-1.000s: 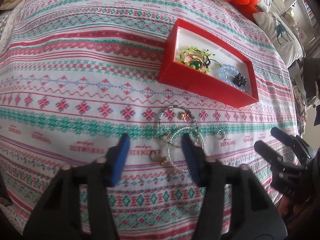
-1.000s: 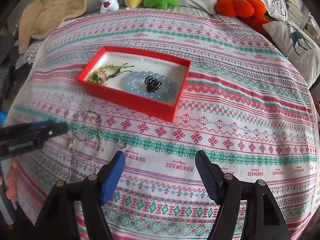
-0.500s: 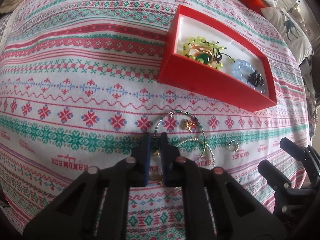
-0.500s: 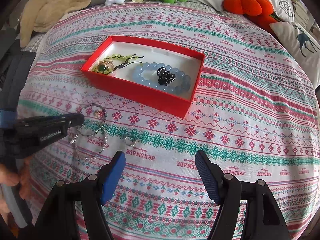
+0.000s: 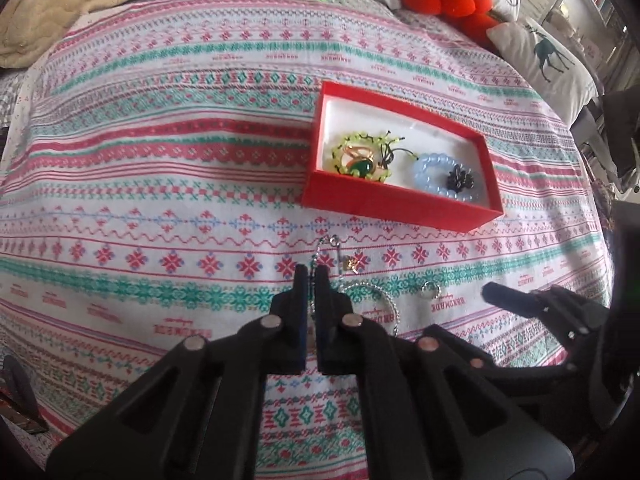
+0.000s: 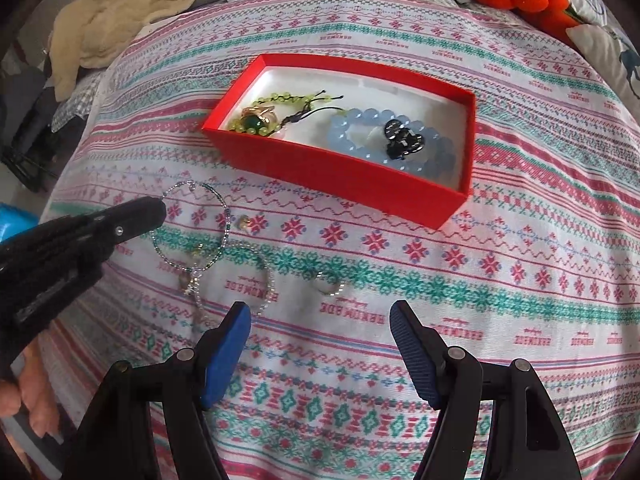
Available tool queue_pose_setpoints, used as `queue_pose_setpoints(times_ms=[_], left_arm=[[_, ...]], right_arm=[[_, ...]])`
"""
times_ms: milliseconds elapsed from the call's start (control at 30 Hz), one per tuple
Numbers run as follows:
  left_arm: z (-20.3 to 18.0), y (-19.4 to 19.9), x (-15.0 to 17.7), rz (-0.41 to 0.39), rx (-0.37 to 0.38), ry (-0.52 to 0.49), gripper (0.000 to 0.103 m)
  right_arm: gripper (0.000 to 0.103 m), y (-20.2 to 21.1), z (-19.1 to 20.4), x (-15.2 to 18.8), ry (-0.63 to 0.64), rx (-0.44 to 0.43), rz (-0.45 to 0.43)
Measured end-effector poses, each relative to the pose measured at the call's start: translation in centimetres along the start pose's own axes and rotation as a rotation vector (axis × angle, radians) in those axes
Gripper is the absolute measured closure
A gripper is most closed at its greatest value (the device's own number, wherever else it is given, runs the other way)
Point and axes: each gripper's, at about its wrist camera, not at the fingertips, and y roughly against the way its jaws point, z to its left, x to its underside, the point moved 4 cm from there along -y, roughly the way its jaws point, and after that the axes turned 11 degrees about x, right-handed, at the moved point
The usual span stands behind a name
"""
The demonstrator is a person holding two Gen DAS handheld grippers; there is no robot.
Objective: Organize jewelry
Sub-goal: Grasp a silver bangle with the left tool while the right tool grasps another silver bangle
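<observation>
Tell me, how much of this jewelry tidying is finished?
Partly. The red box already holds a green bead bracelet, a blue bead bracelet and a black clip. The left gripper has its jaws shut on a thin beaded bracelet. A silver bracelet, a small ring and a gold charm remain on the bedspread.

bare bedspread right, red box ahead

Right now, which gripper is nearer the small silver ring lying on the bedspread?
Right. The right gripper hangs open just short of the silver ring; the left gripper is farther off, shut on the beaded bracelet.
</observation>
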Motion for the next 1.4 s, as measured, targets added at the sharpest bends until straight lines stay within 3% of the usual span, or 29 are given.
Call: queue_pose_setpoints(times_ms=[200, 533, 767, 900, 1400], left_arm=[[0.3, 1.5, 0.3, -0.018, -0.005, -0.021, 0.1], [0.6, 2.2, 0.5, -0.019, -0.008, -0.034, 0.1], [0.6, 2.1, 0.3, -0.015, -0.009, -0.027, 0.1], [0.6, 2.0, 0.3, -0.013, -0.008, -0.02, 0.099], [0.1, 1.8, 0.0, -0.013, -0.005, -0.024, 0.099]], right_arm=[[0.056, -1.5, 1.8, -0.1, -0.019, -0.064, 0.055], [0.063, -3.7, 3.8, -1.0, -0.009, -0.036, 0.077], [0.088, -4.3, 5.5, -0.6, 0.062, -0.013, 0.056], [0.097, -4.3, 6.5, -0.3, 0.075, -0.017, 0.056], [0.099, -1.1, 2.8, -1.1, 0.002, -0.082, 0.012]])
